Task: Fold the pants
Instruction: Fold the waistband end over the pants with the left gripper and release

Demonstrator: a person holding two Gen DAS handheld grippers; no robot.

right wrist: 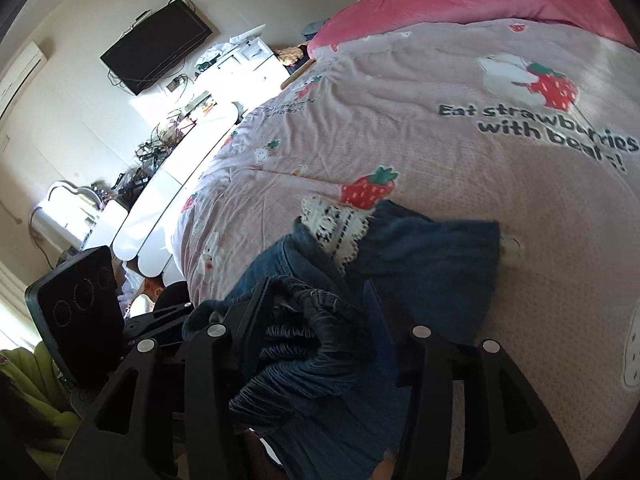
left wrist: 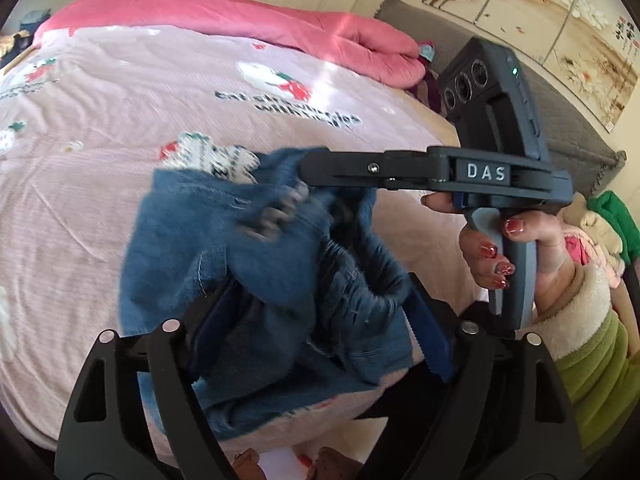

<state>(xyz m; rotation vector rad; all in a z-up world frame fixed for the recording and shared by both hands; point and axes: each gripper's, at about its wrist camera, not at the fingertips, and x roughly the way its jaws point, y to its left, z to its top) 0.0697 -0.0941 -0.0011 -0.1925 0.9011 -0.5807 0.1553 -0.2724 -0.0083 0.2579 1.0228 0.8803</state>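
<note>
Nearest to me: my left tool (left wrist: 316,344), its two black arms spread at the bottom of the left wrist view, with bunched denim lying between the blue pads.
Left tool state: I cannot tell whether the pads press the cloth or merely flank it; the fabric is blurred there.
Pants: blue denim pants (left wrist: 256,264), crumpled in a heap on the bed near its close edge, gathered elastic waistband uppermost towards me.
Pants detail: a white lace patch with dark stitching (right wrist: 336,228) shows on the far side of the heap.
Right tool: my right tool (right wrist: 320,320) has the gathered waistband running up between its two arms; from its own camera I cannot tell whether the pads bite on it.
Right tool from the side: in the left wrist view it reaches in level from the right, its tip over the heap.
My right hand: fingers with red nails (left wrist: 516,252) wrapped round the grey trigger handle, cream cuff and green sleeve behind.
Bed: pale pink cover (right wrist: 440,168) printed with strawberries and lettering.
Further out: a bright pink quilt (left wrist: 224,16) folded along the far side.
Room: a dark wall screen (right wrist: 156,50) above a cluttered white counter.
</note>
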